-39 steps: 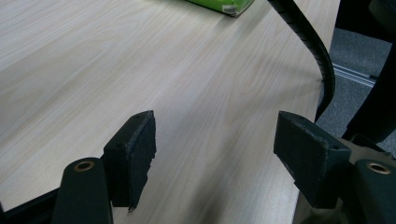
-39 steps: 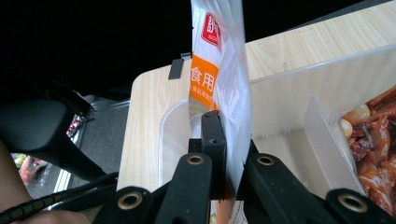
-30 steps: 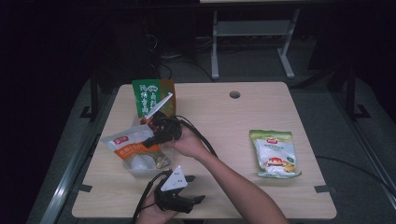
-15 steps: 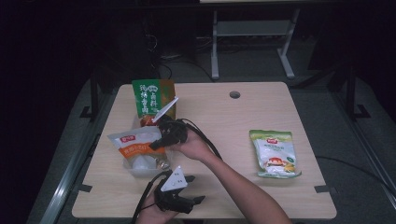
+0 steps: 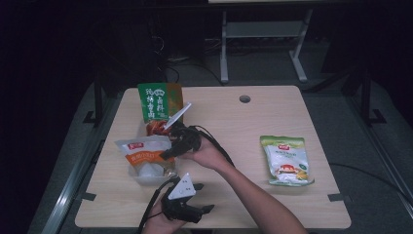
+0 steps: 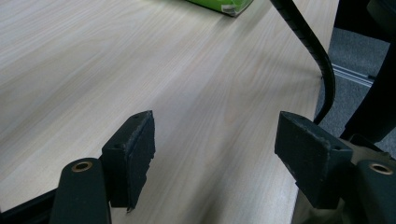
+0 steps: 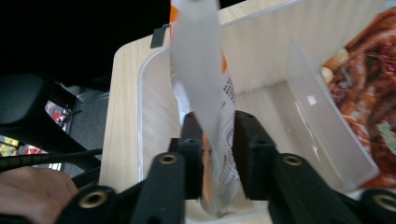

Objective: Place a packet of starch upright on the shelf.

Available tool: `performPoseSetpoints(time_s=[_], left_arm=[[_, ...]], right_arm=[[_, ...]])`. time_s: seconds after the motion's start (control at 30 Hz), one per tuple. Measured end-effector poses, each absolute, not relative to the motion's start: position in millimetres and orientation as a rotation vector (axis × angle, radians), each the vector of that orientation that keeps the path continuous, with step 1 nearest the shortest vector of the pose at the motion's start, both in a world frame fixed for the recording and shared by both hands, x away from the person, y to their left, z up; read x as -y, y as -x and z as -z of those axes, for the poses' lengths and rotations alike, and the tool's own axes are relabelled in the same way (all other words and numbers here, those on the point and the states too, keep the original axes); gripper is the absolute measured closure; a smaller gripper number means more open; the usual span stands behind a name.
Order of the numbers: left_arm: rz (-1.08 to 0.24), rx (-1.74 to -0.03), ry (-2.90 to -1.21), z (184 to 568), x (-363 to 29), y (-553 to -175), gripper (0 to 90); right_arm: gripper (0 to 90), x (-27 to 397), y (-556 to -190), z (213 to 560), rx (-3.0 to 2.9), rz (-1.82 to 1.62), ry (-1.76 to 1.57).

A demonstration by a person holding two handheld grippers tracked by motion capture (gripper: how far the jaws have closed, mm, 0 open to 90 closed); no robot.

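The right gripper is pinching an orange-and-white packet over the clear tray, while the left gripper is resting spread apart

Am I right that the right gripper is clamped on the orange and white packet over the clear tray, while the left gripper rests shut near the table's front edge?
Not quite: the left gripper is open, its jaws standing wide apart over bare table in the left gripper view. The rest holds: the right gripper is shut on the orange and white packet over the clear tray.
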State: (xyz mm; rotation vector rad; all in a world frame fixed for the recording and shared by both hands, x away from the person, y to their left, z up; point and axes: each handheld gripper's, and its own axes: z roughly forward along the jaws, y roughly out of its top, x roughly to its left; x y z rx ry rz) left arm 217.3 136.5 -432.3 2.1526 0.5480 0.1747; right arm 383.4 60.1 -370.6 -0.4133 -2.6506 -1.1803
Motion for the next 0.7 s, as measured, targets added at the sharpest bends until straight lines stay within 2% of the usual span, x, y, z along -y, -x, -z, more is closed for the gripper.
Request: performPoseSetpoints(time_s=[0.17,0.37,0.5,0.7], left_arm=[[-0.177,-0.548,-2.149,431,-136,-219,27.9],[-0.185,-0.55,-2.15,429,-135,-222,27.3],[-0.186,-0.546,-2.153,429,-134,-226,27.2],[-0.184,-0.541,-2.151,428,-127,-230,27.0]], right_arm=[[54.9,-38,-382,359,2.627,1.263,0.464],[50.2,-15,-377,352,2.646,1.291,0.485],[45.5,18,-376,347,2.676,1.321,0.553],[43.6,56,-374,345,2.693,1.334,0.648]])
